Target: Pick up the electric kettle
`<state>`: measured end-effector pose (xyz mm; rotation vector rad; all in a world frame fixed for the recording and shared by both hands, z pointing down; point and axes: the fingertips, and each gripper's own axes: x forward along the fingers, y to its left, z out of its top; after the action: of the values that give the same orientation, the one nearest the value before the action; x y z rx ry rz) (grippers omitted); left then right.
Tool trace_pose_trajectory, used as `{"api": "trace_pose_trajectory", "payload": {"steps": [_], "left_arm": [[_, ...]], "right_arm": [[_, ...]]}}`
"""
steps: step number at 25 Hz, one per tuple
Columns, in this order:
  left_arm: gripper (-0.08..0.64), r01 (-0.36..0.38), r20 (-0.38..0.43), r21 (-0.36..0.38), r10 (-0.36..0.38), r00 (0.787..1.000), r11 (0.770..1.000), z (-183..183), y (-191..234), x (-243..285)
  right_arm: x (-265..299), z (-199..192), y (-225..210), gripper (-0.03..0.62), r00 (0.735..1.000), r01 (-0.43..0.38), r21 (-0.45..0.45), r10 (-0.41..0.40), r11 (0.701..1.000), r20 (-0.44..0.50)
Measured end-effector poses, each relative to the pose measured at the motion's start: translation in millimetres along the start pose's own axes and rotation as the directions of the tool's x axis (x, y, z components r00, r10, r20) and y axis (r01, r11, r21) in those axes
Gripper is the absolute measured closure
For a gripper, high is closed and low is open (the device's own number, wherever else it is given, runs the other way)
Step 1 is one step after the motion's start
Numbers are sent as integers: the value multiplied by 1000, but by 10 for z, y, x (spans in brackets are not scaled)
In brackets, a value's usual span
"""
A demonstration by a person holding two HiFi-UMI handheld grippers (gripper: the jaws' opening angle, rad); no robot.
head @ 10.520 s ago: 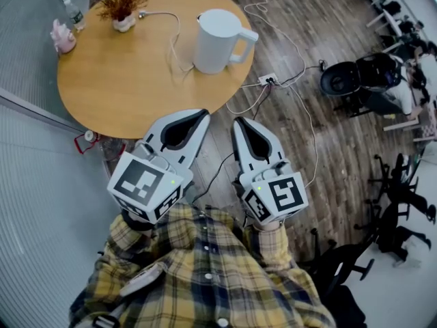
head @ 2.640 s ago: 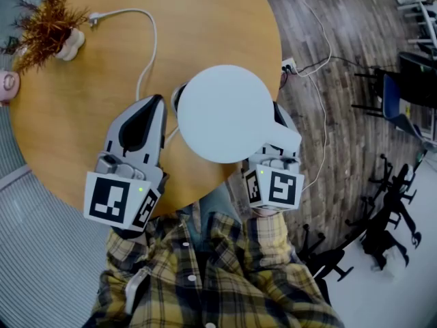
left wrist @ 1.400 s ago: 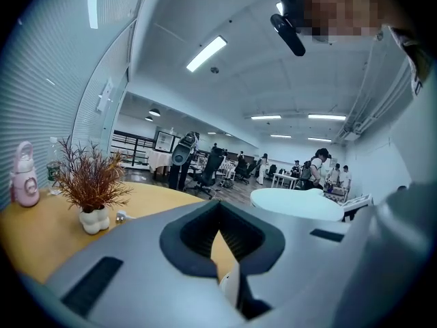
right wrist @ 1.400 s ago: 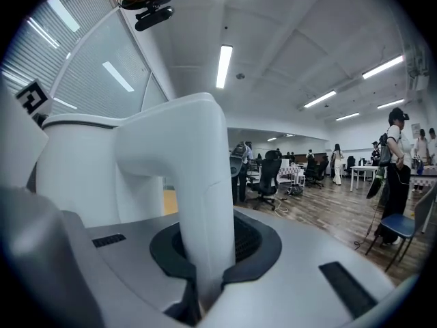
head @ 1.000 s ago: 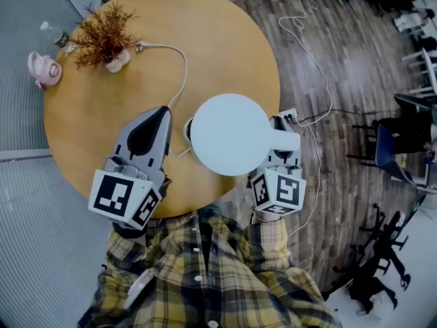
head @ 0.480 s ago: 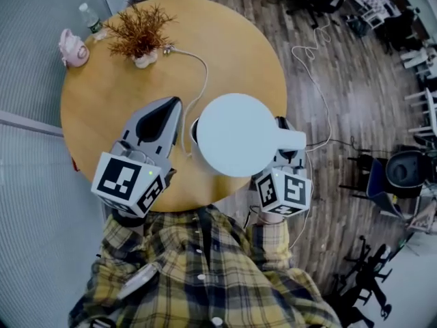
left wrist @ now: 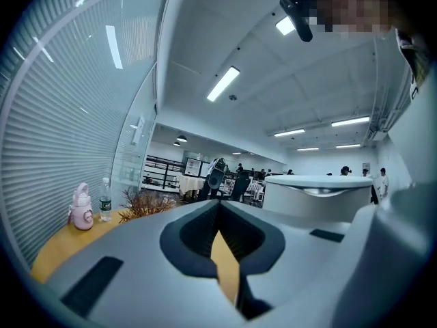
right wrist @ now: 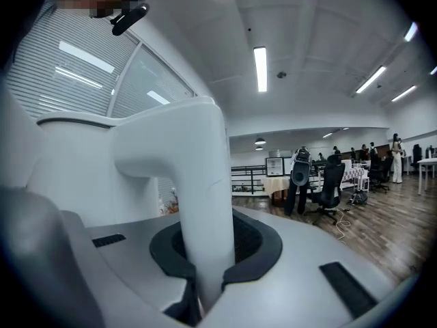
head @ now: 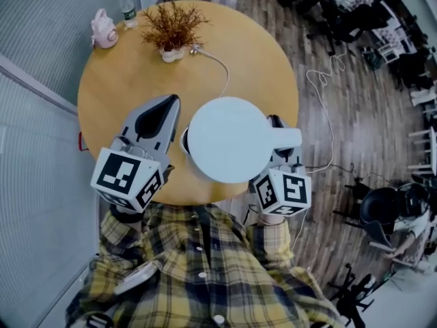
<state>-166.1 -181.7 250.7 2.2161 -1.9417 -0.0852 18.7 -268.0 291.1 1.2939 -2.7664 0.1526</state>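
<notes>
In the head view I look straight down on the round lid of the white electric kettle (head: 229, 139), which hangs above the near edge of the wooden table (head: 116, 94). My right gripper (head: 274, 124) is shut on the kettle's handle (head: 285, 139) and lies mostly hidden under it. In the right gripper view the white handle (right wrist: 205, 203) stands upright between the pads of the right gripper (right wrist: 203, 265), with the kettle body (right wrist: 89, 169) to its left. My left gripper (head: 170, 102) is shut and empty, close beside the kettle's left side. The left gripper (left wrist: 218, 205) view shows the kettle (left wrist: 321, 197) at the right.
A dried plant in a small pot (head: 171, 29), a pink figure (head: 104, 29) and a water bottle (head: 125, 9) stand at the table's far edge. A white cable (head: 220, 67) runs from the plant toward the kettle. Chairs (head: 382, 207) and a floor cable (head: 321, 80) lie to the right.
The kettle has stayed in the right gripper's hold while the table has come to look smaller and farther below. Both grippers have risen with it, the left still alongside.
</notes>
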Motion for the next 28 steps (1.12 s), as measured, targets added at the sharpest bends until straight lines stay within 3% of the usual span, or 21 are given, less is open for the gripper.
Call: {"api": "trace_pose_trajectory", "payload": {"steps": [11,28], "left_arm": [[557,-106,21,0,106,994,994,-13,185,-481],[557,-105,33,8,105,994,994,15,-26,-609]], "right_arm": [[-27,71,377,545,992,-121,26,121,992,26],[-197,227,294,545,994,-98,14,98,995,44]]}}
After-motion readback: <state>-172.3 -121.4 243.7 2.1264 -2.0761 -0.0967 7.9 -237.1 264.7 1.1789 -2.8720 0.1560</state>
